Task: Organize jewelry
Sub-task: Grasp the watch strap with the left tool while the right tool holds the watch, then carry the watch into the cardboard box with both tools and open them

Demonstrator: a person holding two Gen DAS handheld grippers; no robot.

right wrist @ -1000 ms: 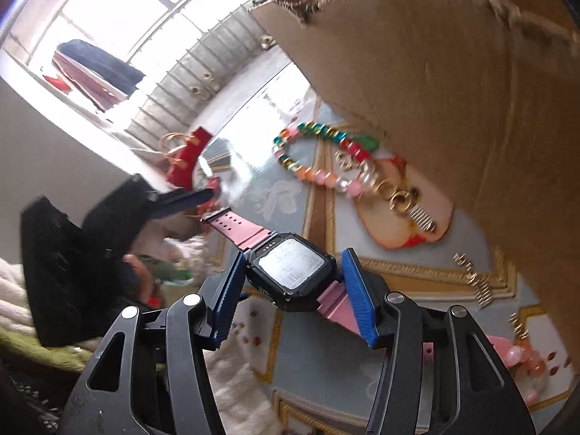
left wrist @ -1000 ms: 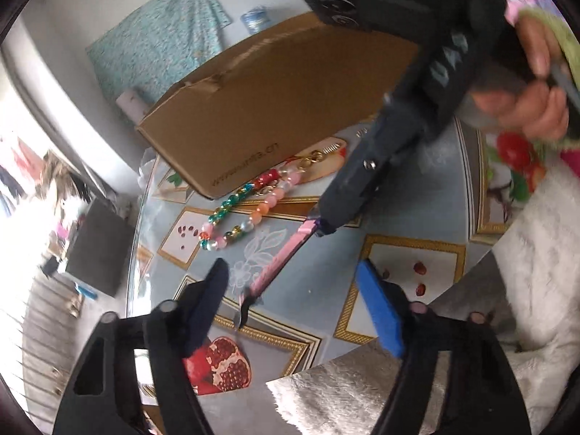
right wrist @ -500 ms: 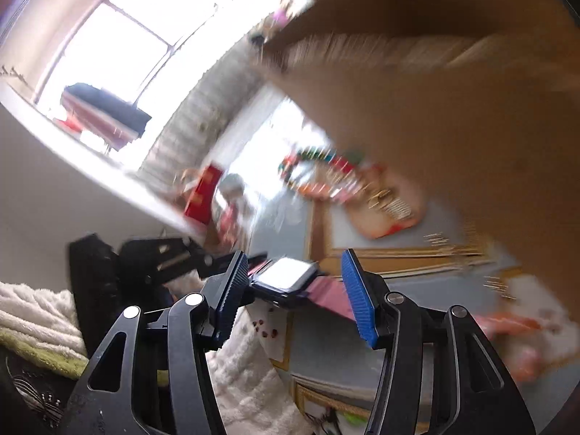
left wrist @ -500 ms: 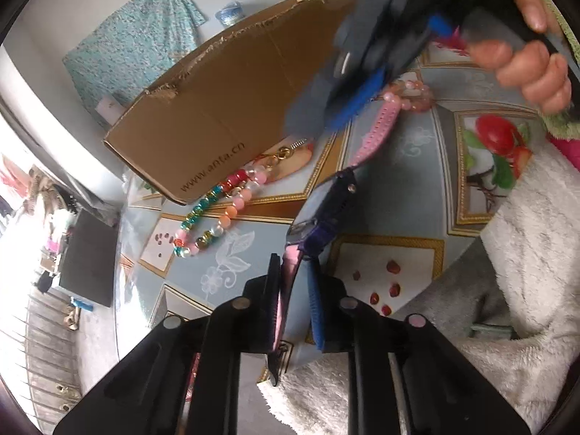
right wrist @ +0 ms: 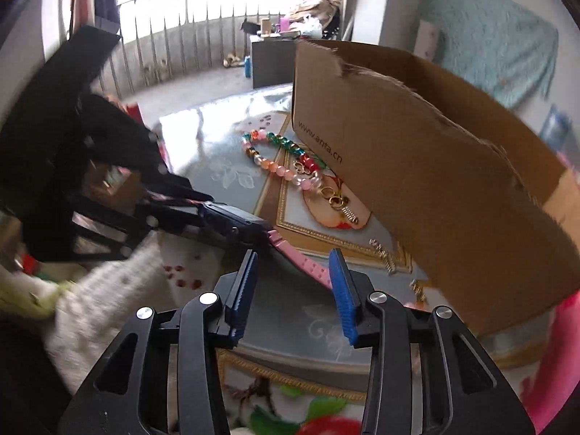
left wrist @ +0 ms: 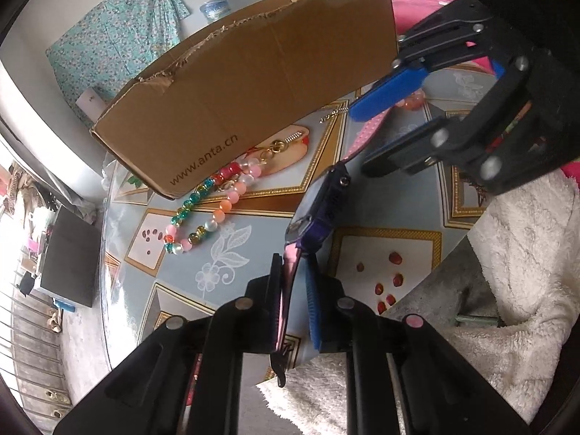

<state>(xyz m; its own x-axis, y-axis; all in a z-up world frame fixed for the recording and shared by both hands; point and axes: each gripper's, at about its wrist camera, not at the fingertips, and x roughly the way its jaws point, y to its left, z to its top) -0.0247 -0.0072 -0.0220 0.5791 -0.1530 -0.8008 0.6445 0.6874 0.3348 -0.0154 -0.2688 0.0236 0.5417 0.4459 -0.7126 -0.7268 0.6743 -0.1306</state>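
A pink-strapped watch [left wrist: 319, 206] with a dark square case is held above the table. My left gripper [left wrist: 295, 282] is shut on its near strap. My right gripper [right wrist: 293, 264] is open and empty; the far pink strap [right wrist: 308, 266] hangs free just ahead of its blue fingertips [right wrist: 339, 272]. The right gripper also shows in the left wrist view [left wrist: 380, 127], beside the far strap. A colourful bead bracelet [left wrist: 214, 199] with gold rings lies on the table against the cardboard box [left wrist: 253, 83]; both show in the right wrist view, the bracelet [right wrist: 286, 166] and the box [right wrist: 435, 166].
The table [left wrist: 224, 264] has a glossy patterned cover with gold frames and fruit prints. Small gold chain pieces [right wrist: 382, 253] and a pink bead bracelet [left wrist: 411, 101] lie near the box. A white fluffy towel [left wrist: 525, 290] lies at the table's near edge.
The right gripper, shut on the watch case a second ago, has opened and drawn back. The left gripper, then open, has closed on the near strap and now holds the watch.
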